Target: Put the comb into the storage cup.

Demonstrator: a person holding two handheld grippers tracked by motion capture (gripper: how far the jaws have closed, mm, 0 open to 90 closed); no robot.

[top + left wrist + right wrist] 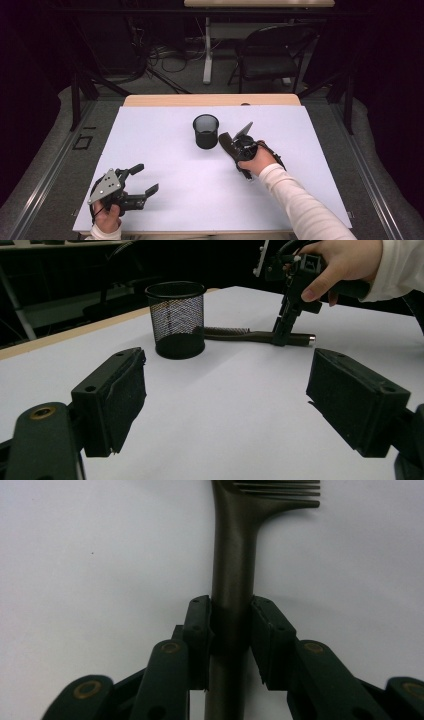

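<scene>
Since my right fingers (231,635) are clamped around the handle of the comb (235,555) while it's lying flat on the bench (165,150), the grip is what worries me most. The pads sit on both sides of that smooth rounded handle, well back from the teeth, so the toothed end hangs far out in front. Lift too fast and I reckon it'll swivel in the grip and droop, or just squirt out.

That toothed end is right next to the mesh cup (206,131), maybe touching its base, hard to say from the left gripper view. If I swing the comb up carelessly it could clip the cup and tip it over, it looks light.

My left fingers (142,180) are spread wide with nothing in them, resting near my edge of the bench, too far off to steady that cup.
</scene>
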